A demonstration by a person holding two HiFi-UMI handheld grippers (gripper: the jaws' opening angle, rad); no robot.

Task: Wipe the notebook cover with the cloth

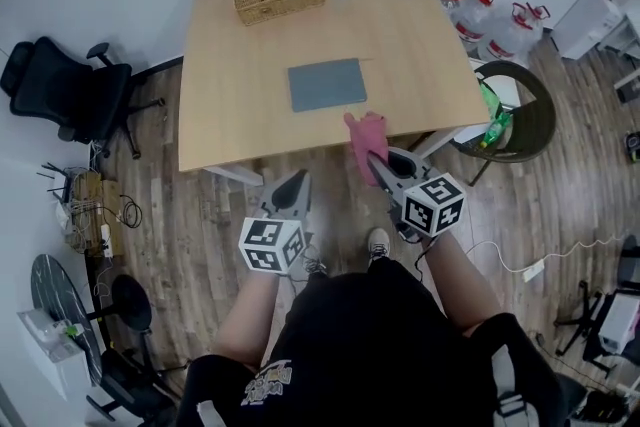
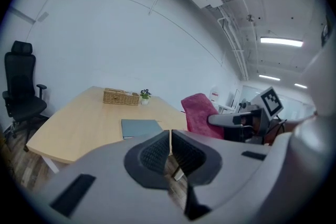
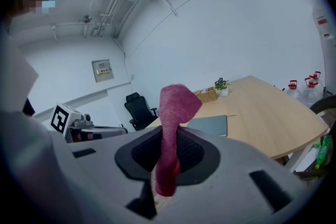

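while pinched in right gripper (image 3: 168, 149), cloth (image 3: 176, 107): loose top may fold mid-wipe
notebook (image 1: 327, 84): at 11 o'clock, unpinned, may slide
left gripper (image 2: 170, 147): pressed together, empty

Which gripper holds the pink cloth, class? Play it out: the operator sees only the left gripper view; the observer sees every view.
Observer: The right gripper. Its own view shows both jaws shut on the pink fuzzy cloth, whose top stands up between them.
Operator: Is the cloth on the notebook?
Observer: No. In the head view it is at the near edge of the light wooden table, short of the flat grey notebook.
Operator: Where is my left gripper?
Observer: The left gripper is off the table, over the wooden plank floor in front of it.
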